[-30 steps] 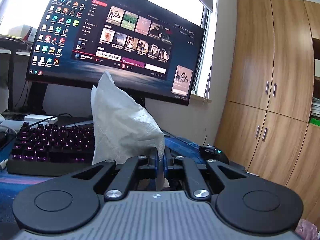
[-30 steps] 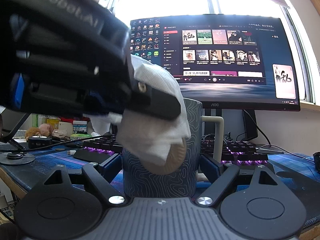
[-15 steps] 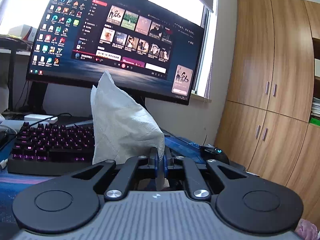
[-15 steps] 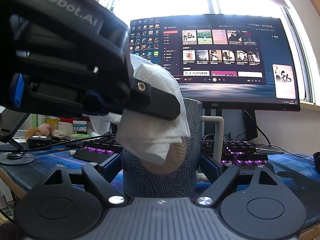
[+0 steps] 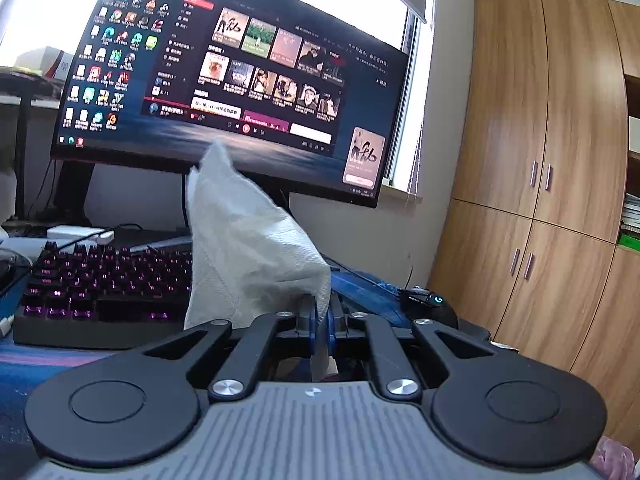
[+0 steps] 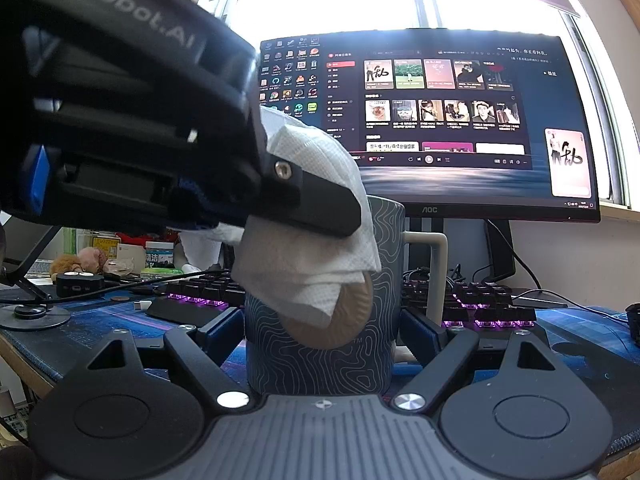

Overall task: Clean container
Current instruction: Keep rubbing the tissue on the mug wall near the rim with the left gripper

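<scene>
A dark blue mug with pale contour lines and a beige handle stands upright between the blue pads of my right gripper, which is shut on its sides. My left gripper reaches in from the upper left, shut on a white paper towel that lies against the mug's front and rim. A tan ribbed disc shows below the towel; what it is I cannot tell. In the left wrist view the towel sticks up from my left gripper's closed fingers, and the mug is hidden.
A lit monitor stands behind the mug, with a purple-backlit keyboard on the blue desk mat. A black mouse lies at the right. Wooden wardrobe doors stand beyond. Small clutter crowds the desk's left.
</scene>
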A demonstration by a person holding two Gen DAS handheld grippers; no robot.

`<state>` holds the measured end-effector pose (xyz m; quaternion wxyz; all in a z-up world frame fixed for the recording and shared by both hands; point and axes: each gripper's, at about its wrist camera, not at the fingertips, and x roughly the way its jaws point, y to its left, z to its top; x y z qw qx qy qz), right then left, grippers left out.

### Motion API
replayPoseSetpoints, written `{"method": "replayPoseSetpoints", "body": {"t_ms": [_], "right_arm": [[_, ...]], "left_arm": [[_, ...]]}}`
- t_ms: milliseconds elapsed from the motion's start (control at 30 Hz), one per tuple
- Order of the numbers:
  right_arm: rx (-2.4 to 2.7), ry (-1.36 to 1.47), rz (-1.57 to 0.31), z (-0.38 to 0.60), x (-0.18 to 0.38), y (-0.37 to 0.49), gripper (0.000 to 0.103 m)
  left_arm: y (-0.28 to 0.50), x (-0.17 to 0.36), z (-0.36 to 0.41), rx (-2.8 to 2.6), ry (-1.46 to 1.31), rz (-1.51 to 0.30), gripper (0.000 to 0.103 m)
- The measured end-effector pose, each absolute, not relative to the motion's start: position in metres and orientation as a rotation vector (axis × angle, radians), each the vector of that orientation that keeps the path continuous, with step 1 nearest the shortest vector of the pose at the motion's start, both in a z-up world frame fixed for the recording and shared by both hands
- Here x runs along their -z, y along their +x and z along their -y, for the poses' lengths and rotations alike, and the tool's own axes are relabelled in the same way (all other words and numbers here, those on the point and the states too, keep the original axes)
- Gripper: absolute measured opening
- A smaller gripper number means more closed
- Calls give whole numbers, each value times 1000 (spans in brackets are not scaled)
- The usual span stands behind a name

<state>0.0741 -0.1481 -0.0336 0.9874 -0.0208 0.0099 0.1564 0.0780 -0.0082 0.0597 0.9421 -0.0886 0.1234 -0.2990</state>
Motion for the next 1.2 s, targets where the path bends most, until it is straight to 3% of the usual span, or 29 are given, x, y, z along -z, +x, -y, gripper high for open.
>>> {"method": "replayPoseSetpoints", "body": {"t_ms": [1200], "right_arm": [[-311,-51,-18,148,36,74,88]], "left_arm": [[79,-59,8,614,-175,-246,8]]}}
